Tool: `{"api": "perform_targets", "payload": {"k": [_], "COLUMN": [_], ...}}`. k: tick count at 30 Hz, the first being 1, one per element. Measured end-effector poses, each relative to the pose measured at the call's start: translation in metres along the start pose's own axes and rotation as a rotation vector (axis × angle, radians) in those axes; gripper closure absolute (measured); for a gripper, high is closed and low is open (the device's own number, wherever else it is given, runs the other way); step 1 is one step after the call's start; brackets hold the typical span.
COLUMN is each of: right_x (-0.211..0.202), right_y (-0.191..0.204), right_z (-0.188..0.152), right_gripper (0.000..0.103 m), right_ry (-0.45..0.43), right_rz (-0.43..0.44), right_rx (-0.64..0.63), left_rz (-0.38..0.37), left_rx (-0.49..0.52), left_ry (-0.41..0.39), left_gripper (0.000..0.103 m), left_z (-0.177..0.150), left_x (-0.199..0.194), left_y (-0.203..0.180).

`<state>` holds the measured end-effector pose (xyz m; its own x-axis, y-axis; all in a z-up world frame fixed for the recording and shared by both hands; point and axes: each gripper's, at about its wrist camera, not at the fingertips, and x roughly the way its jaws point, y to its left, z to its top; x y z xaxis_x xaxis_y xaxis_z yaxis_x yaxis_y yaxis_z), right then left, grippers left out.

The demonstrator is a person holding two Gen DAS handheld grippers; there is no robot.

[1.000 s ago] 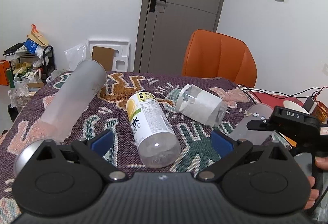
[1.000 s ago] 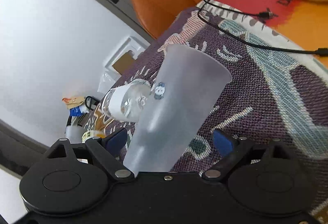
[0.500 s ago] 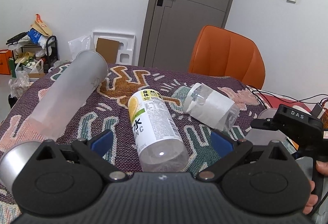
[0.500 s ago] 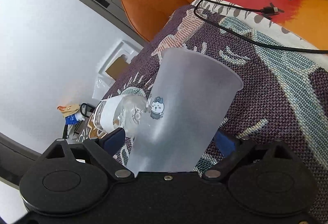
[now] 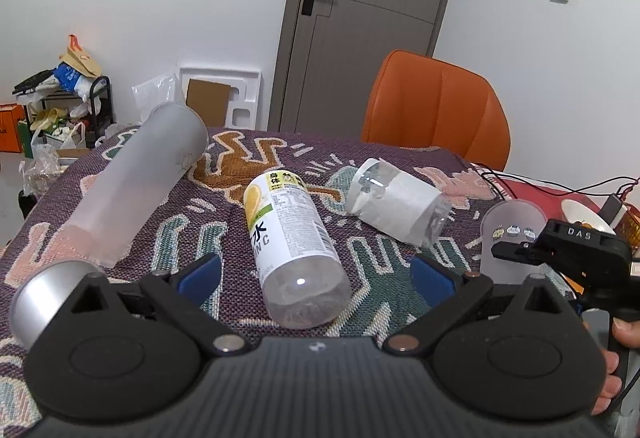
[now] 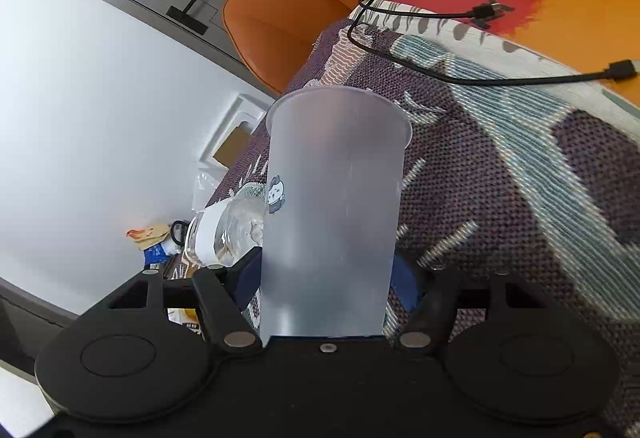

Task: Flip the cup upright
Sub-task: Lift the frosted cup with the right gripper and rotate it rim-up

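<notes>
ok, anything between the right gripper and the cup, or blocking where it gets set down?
Nothing between: the right gripper grips the frosted cup. The white-label bottle lies close beside it; a black cable crosses the cloth farther off.

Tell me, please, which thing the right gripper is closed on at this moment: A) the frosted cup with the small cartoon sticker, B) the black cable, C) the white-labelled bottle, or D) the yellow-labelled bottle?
A: in the right wrist view the right gripper has both blue pads pressed against the sides of the frosted cup, while the white-labelled bottle lies apart behind it.
</notes>
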<state>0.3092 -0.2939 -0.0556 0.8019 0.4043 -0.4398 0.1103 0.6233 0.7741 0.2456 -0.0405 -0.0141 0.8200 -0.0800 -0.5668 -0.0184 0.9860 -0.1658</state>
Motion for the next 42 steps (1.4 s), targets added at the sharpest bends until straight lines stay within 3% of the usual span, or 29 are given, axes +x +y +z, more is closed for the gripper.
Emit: {"api": "perform_targets", "payload": {"k": [15,27,42], "right_x": [-0.063,-0.100,-0.106], "right_y": [-0.002,0.010,0.031], "right_z": [-0.032,-0.081,-0.146], "right_gripper": [0.039,0.039,0.039], "right_ry": [-0.028,0.035,0.161], "right_rz": [0.079,0.142,0.147], "right_rx": [-0.028,-0.060,-0.164], "left_rz": [0.009,0.049,0.077], "left_rx": [-0.008,-0.044,-0.069], "left_ry": [-0.079,-0.122,-0.116], "left_gripper": [0.002,0.002,0.002], "left_z": [-0.017,-0.048,-0.089], "left_x": [-0.068,-0.123,-0.169], "left_y": [-0.003,0.016,0.041]}}
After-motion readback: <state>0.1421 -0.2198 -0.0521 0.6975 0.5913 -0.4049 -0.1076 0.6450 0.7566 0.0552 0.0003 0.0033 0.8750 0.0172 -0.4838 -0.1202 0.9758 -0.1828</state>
